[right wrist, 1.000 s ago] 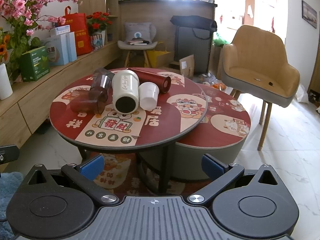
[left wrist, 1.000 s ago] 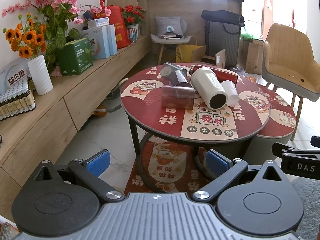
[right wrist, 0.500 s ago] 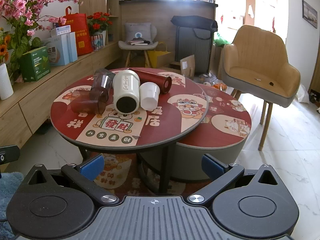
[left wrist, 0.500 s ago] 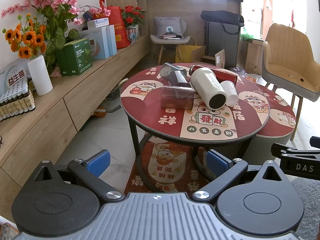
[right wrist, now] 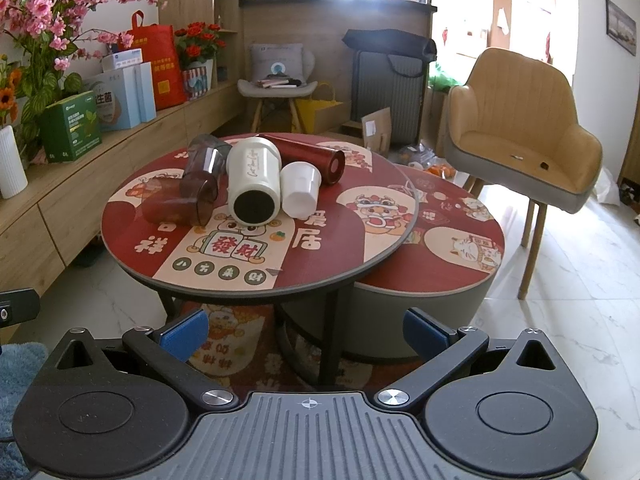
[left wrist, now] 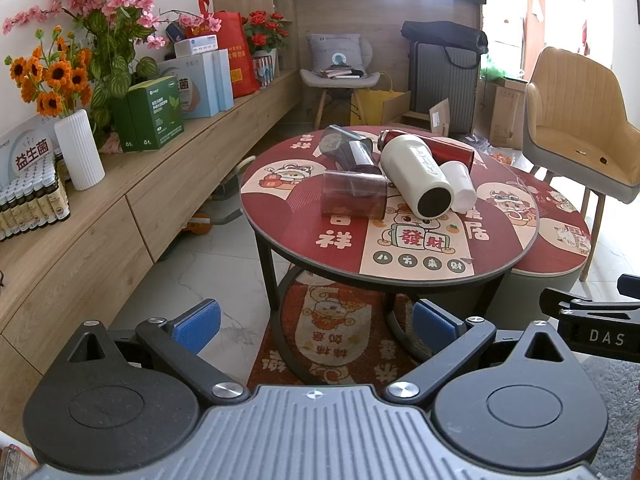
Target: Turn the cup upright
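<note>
right wrist, cups [right wrist: 298, 189] crowded, chair [right wrist: 520, 132] beside

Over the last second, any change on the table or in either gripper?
The table looms slightly nearer in both wrist views, so both grippers have eased forward. Nothing grasped or released: left gripper and right gripper stay open and empty. The white tumbler and other cups remain lying down.
</note>
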